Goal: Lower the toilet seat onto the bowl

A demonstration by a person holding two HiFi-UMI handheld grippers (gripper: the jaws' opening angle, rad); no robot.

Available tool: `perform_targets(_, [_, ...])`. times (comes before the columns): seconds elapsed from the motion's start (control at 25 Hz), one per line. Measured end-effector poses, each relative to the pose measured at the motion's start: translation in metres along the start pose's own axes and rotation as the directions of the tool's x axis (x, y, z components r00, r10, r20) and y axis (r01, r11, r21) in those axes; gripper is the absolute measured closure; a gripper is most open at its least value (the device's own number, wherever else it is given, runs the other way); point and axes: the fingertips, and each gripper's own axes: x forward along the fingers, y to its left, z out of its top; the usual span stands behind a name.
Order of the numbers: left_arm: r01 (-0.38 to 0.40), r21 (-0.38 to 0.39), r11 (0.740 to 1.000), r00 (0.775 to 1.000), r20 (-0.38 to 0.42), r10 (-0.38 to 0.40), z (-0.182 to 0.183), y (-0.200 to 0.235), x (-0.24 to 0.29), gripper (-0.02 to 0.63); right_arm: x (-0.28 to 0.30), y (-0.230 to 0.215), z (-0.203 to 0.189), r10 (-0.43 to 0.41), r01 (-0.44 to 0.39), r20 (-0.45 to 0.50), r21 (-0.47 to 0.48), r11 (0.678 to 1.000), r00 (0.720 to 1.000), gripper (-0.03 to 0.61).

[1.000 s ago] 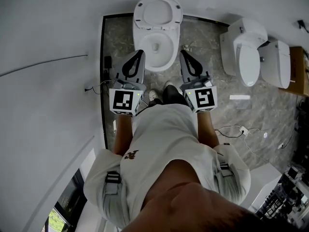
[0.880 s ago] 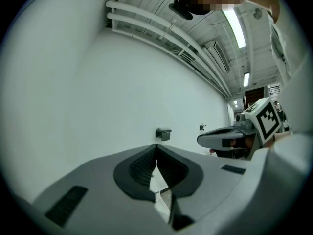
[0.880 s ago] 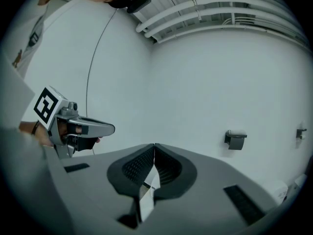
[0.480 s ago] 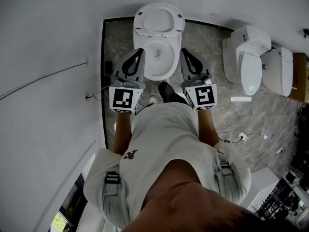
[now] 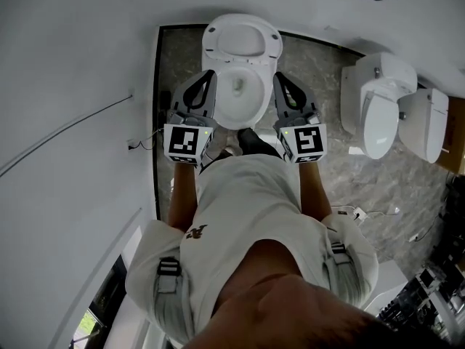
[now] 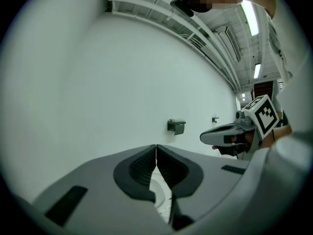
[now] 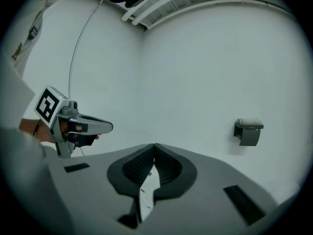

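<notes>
Person in a white shirt [image 5: 247,202] seen from above, left gripper [image 5: 210,77] and right gripper [image 5: 279,78] held out on either side of a white toilet bowl [image 5: 240,111], toilet seat [image 5: 242,26] raised behind it, grey marbled floor [image 5: 320,71], another white toilet [image 5: 378,111] well apart at right

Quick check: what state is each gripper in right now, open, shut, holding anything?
Left gripper: shut, jaws together, nothing between them.
Right gripper: shut, jaws together, nothing held.

Toilet bowl [image 5: 247,121] between left gripper [image 5: 211,77] and right gripper [image 5: 277,77]; seat [image 5: 215,43] upright behind bowl; second toilet [image 5: 379,115] right.
</notes>
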Motion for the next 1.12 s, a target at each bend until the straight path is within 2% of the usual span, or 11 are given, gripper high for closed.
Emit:
perform_targets(0.28, [0.019, 0.038, 0.999, 0.999, -0.051, -0.017, -0.016, 0.012, 0.057, 0.592, 0.043, -0.038, -0.016, 0.018, -0.018, -0.030, -0.003, 1.000, 0.999, 0.561])
perform_targets(0.72, [0.037, 0.111, 0.993, 0.987, -0.161, -0.019, -0.074, 0.036, 0.126, 0.592, 0.118, -0.068, -0.080, 0.054, -0.068, -0.132, -0.104, 0.992, 0.990, 0.560])
perform_targets(0.96, [0.036, 0.160, 0.986, 0.981, -0.192, -0.005, -0.110, 0.056, 0.150, 0.592, 0.145, -0.073, -0.113, 0.028, -0.050, -0.154, -0.140, 0.989, 0.988, 0.560])
perform_targets(1.12, [0.075, 0.171, 0.982, 0.979, -0.201, -0.040, -0.130, 0.066, 0.171, 0.594, 0.166, -0.082, -0.129, -0.003, -0.028, -0.168, -0.181, 0.983, 0.986, 0.560])
